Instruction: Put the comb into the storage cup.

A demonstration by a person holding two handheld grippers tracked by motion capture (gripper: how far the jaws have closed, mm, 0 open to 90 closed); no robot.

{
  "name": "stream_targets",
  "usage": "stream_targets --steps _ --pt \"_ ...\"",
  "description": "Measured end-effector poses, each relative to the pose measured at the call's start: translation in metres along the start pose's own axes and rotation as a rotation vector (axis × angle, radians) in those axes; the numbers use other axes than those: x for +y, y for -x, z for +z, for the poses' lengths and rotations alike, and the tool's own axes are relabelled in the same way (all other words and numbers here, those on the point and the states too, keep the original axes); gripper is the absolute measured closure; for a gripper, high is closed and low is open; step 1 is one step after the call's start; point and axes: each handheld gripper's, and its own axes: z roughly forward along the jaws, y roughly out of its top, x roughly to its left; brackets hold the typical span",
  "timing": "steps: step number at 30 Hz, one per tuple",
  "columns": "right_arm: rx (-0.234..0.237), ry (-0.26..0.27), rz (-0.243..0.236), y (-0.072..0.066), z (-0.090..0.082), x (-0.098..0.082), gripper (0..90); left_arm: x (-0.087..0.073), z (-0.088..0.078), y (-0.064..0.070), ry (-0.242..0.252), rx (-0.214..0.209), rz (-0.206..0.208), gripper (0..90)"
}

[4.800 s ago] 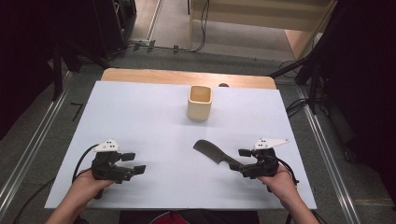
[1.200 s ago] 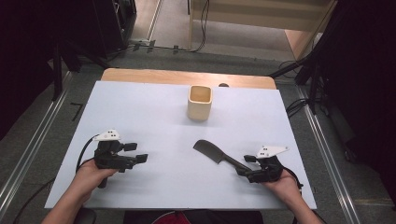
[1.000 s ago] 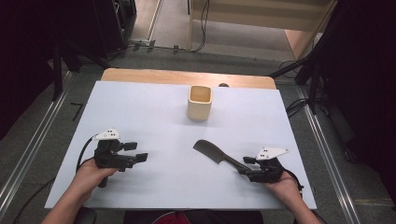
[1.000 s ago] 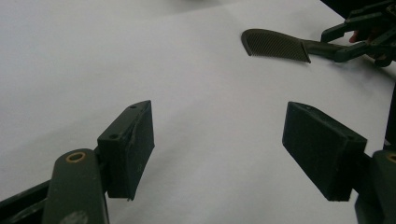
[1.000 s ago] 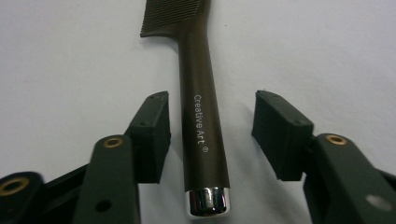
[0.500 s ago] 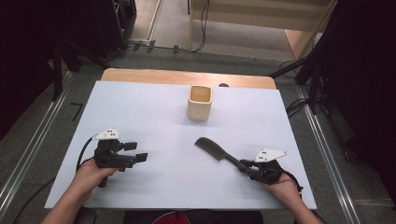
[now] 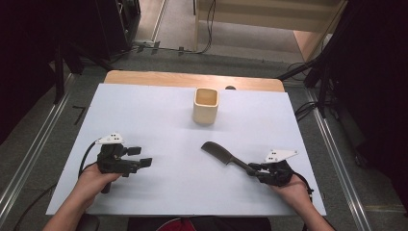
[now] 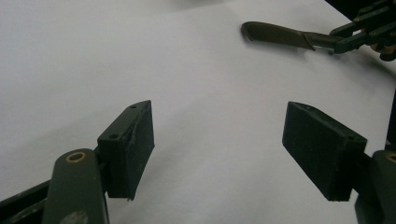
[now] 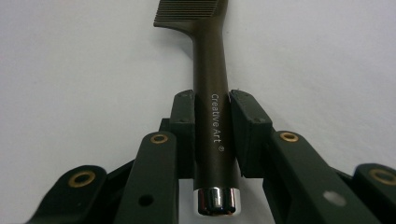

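Right tool (image 7: 254, 170) is clamped on the handle of the dark comb (image 7: 222, 153), its jaws having just closed with the handle between them; the right gripper view shows both pads pressed flat against the round shaft (image 9: 215, 126), a little ahead of the shiny metal end cap (image 9: 215, 200). The comb lies on the white bench (image 7: 159, 110) at the near right, toothed head pointing left and away, toward the tan cup (image 7: 206, 105) that stands well apart at the far middle.

It looks like a light, stiff, one-piece plastic comb, so little force should be needed to lift it. The handle is smooth and round, so it may roll or twist between flat pads, and the long head could droop if the hold sits too near the cap. The grip on the plain shaft seems sound; the thin teeth (image 9: 187, 11) are the part to avoid.

Left tool (image 7: 137, 159) rests at the near left with its jaws apart and nothing between them.
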Motion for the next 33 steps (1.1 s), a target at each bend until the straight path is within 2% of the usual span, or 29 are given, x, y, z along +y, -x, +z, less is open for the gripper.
stream_targets --steps 4,8,12,21,29,33 --pt "0.007 0.009 0.008 -0.001 -0.001 0.002 70.4 0.000 0.000 0.000 -0.002 0.000 -0.001 26.4" --pt "0.018 0.045 0.013 -0.003 -0.005 0.009 70.4 0.000 0.000 0.000 -0.003 -0.006 -0.006 26.4" --pt "0.037 0.071 0.046 -0.005 -0.008 0.017 70.4 0.000 0.001 -0.001 -0.008 -0.004 -0.016 26.5" --pt "0.054 0.090 0.073 -0.006 -0.006 0.030 70.4 0.000 0.001 -0.002 -0.009 -0.002 -0.018 26.5" --pt "0.063 0.096 0.096 -0.008 -0.005 0.039 70.4 0.001 0.002 0.001 -0.015 -0.014 -0.043 27.5" --pt "0.068 0.102 0.100 -0.009 -0.004 0.044 70.4 0.002 0.001 0.003 -0.008 -0.023 -0.039 27.5"
